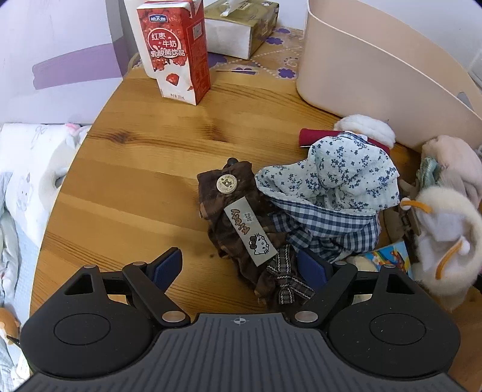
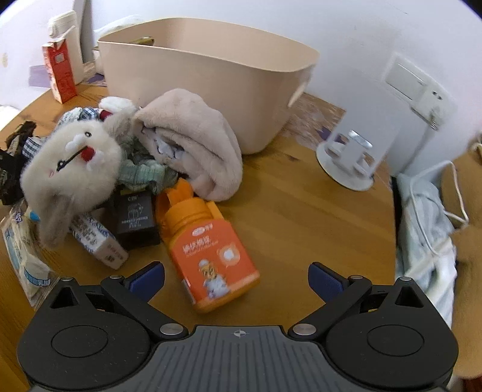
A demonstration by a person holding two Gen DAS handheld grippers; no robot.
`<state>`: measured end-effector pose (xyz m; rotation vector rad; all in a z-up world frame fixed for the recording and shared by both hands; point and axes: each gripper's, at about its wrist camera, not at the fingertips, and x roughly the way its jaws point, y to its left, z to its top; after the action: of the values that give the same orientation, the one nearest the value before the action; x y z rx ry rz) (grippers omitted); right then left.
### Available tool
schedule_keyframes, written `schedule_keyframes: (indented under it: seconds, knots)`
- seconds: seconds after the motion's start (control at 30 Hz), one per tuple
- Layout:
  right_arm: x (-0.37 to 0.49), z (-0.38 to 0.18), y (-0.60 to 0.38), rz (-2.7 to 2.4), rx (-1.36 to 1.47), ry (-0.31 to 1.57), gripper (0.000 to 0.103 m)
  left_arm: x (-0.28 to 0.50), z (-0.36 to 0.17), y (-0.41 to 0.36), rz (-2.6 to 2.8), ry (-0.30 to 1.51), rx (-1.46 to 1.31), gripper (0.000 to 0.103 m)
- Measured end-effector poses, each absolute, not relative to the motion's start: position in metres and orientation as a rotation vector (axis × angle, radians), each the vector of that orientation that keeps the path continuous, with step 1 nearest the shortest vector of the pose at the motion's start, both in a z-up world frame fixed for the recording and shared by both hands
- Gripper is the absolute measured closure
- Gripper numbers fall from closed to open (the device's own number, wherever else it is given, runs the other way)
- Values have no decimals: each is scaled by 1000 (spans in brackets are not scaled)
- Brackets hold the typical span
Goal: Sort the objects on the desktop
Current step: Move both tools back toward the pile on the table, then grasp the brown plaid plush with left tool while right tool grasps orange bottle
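In the left wrist view my left gripper (image 1: 241,267) is open just above the wooden table (image 1: 135,187). A brown plaid cloth item (image 1: 238,211) with a cartoon label lies between its blue pads, its bow end next to the right pad. A blue floral and checked cloth (image 1: 331,187) lies beside it. In the right wrist view my right gripper (image 2: 236,280) is open too. An orange bottle (image 2: 208,247) lies on its side between the fingers, nearer the left one. Behind it are a beige fleece bundle (image 2: 195,135), a white plush rabbit (image 2: 75,162) and a beige bin (image 2: 211,84).
A red drink carton (image 1: 177,51) and a tissue box (image 1: 241,27) stand at the back left. A black box (image 2: 137,217), a small white carton (image 2: 99,238) and a plastic packet (image 2: 27,259) lie left of the bottle. A white stand (image 2: 349,156) sits right.
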<state>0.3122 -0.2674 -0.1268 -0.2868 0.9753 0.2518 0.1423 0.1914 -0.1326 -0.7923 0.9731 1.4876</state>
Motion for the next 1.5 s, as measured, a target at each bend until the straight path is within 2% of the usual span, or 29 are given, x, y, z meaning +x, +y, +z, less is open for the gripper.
schedule_keyframes:
  seconds: [0.3,0.47,0.5,0.57,0.63,0.7,0.73,0.8,0.93,1.5]
  knots:
    - [325,-134,-269,337,-244,1006,1,151,-141,200,1480,1015,-792,18]
    - [329,-139,-267,361,-239,1024,12,147,-146,200,1482,1008,-817,19]
    - [329,-140,-267,365,-240,1028,16,146,-147,201,1481,1006,-823,20]
    - [331,-141,-267,373,-239,1037,23,145,-149,202,1469,1012,-837,33]
    - [331,-142,-268,382,-231,1044,30,146,-151,204,1456,1021,-858,39]
    - [331,-142,-267,388,-228,1049,33,144,-151,204,1451,1016,-864,40]
    - [331,-142,-266,388,-231,1049,38,144,-151,203,1449,1011,-865,41]
    - [330,-142,-266,394,-231,1054,39,144,-151,201,1448,1010,-865,44]
    - [328,-139,-264,411,-233,1068,45,144,-149,197,1432,1012,-854,58]
    - [304,-118,-258,366,-213,994,52,123,-132,168,1459,970,-848,65]
